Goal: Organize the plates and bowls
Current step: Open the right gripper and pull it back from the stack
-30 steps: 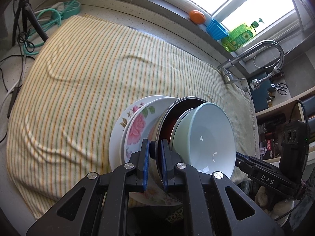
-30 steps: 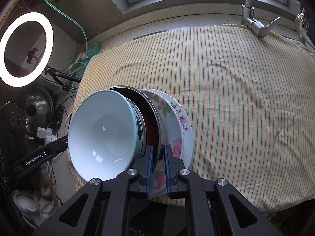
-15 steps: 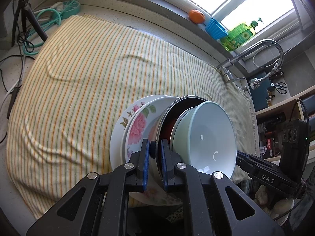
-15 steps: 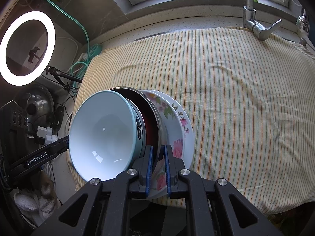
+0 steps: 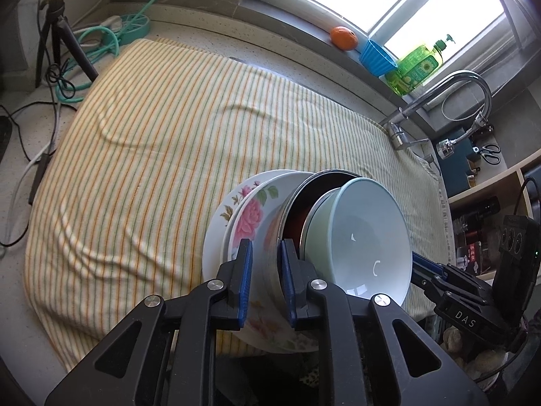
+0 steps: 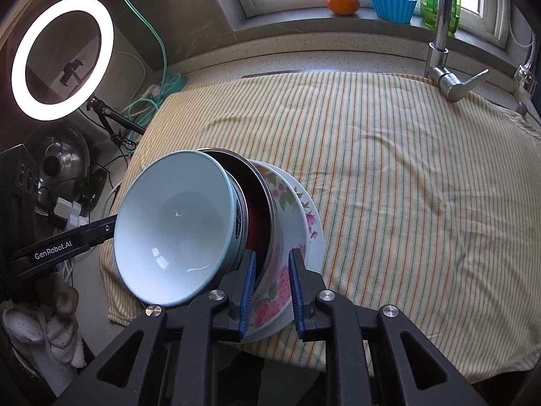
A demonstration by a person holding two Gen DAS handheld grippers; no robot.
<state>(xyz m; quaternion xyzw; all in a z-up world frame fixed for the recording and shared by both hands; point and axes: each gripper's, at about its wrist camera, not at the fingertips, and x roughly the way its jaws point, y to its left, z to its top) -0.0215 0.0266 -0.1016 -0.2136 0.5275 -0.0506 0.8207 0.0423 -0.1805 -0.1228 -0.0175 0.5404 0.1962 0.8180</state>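
A nested stack stands at the near edge of the striped cloth (image 5: pixel 152 142): a white plate (image 5: pixel 211 247), a rose-patterned plate (image 5: pixel 250 216), a steel bowl (image 5: pixel 297 199) with a dark red inside, and a pale blue bowl (image 5: pixel 368 233) on top. My left gripper (image 5: pixel 263 270) straddles the rims of the rose plate and steel bowl, jaws parted. My right gripper (image 6: pixel 270 280) straddles the opposite rims (image 6: pixel 277 237), jaws parted. The blue bowl (image 6: pixel 175 226) faces the right wrist view. The stack looks tilted in both views.
A tap (image 5: pixel 439 101) stands at the cloth's far right. An orange (image 5: pixel 343 37), a blue cup (image 5: pixel 377 57) and a green soap bottle (image 5: pixel 416 67) sit on the sill. A ring light (image 6: pixel 61 57), tripod (image 5: pixel 57 34) and cables (image 5: pixel 101 37) lie left.
Both grippers' jaws have opened from a tight pinch on the stack's rims to a wider gap. The stack has stayed in the same spot.
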